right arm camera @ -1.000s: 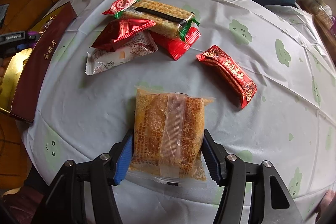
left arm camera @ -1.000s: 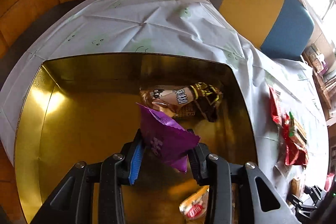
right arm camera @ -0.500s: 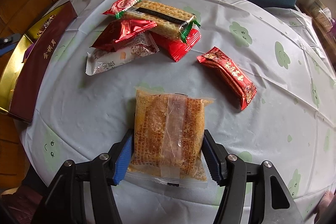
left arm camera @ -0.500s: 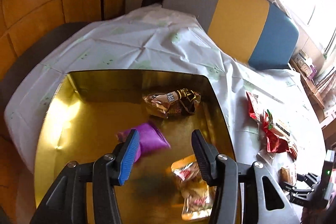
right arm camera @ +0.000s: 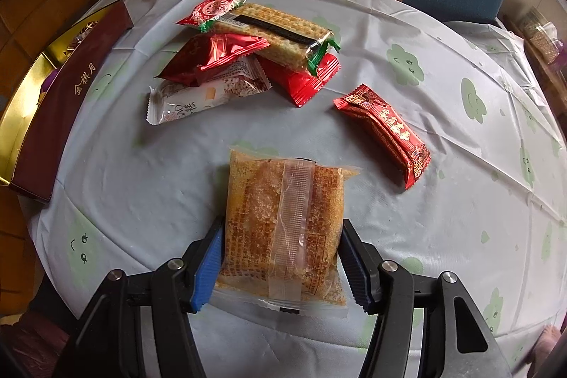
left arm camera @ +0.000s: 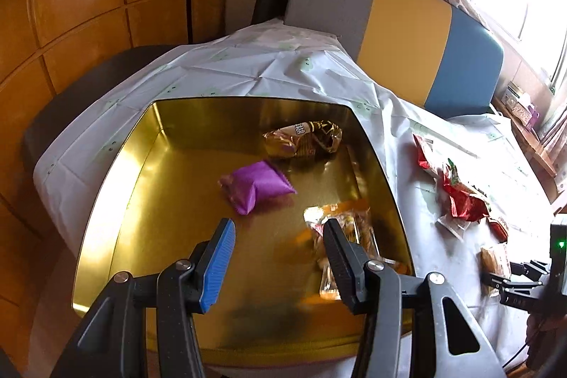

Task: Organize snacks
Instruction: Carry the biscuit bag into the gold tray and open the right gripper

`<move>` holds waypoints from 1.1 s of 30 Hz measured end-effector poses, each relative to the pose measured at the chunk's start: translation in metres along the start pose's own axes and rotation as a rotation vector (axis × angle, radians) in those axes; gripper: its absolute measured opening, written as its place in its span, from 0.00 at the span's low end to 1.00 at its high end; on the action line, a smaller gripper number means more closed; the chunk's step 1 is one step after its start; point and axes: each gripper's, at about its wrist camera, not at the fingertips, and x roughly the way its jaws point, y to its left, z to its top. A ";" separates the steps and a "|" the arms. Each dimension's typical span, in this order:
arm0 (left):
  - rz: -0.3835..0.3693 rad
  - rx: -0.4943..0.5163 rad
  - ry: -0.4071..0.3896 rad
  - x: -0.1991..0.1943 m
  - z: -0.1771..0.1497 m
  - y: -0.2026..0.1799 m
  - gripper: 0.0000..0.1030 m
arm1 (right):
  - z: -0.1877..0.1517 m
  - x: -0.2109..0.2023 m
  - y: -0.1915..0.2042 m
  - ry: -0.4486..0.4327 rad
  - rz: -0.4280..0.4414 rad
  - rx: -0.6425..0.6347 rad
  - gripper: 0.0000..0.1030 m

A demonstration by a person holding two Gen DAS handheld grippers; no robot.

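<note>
My left gripper [left arm camera: 280, 236] is open and empty above a gold tin [left arm camera: 138, 165]. In the tin lie a purple snack packet [left arm camera: 257, 186], a gold and brown packet [left arm camera: 304, 139] and a clear orange packet [left arm camera: 349, 229]. My right gripper [right arm camera: 281, 238] is shut on a clear-wrapped golden pastry [right arm camera: 283, 222] that rests on the tablecloth [right arm camera: 460, 201]. Beyond it lie a red bar packet [right arm camera: 384, 128], a cracker pack [right arm camera: 273, 32], several red packets [right arm camera: 212, 54] and a white packet [right arm camera: 202, 94].
The tin's dark red side [right arm camera: 60, 105] shows at the left edge of the right wrist view. A grey, yellow and blue bench back [left arm camera: 407, 34] stands behind the table. Wood panelling [left arm camera: 88, 6] is at the left. The right gripper shows at the left wrist view's right edge [left arm camera: 524, 275].
My left gripper opened and let go of the purple packet, which now lies in the tin. The gripper has pulled up and back. The right gripper has not moved.
</note>
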 end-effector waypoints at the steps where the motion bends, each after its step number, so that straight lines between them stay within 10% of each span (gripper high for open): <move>1: 0.002 0.000 -0.002 -0.002 -0.002 0.001 0.51 | -0.001 0.000 0.001 -0.003 -0.002 -0.001 0.60; 19: 0.019 -0.012 -0.022 -0.010 -0.012 0.017 0.51 | 0.005 -0.016 0.015 -0.024 -0.004 0.028 0.58; 33: 0.027 -0.080 -0.024 -0.011 -0.014 0.042 0.51 | 0.088 -0.070 0.148 -0.204 0.309 -0.124 0.58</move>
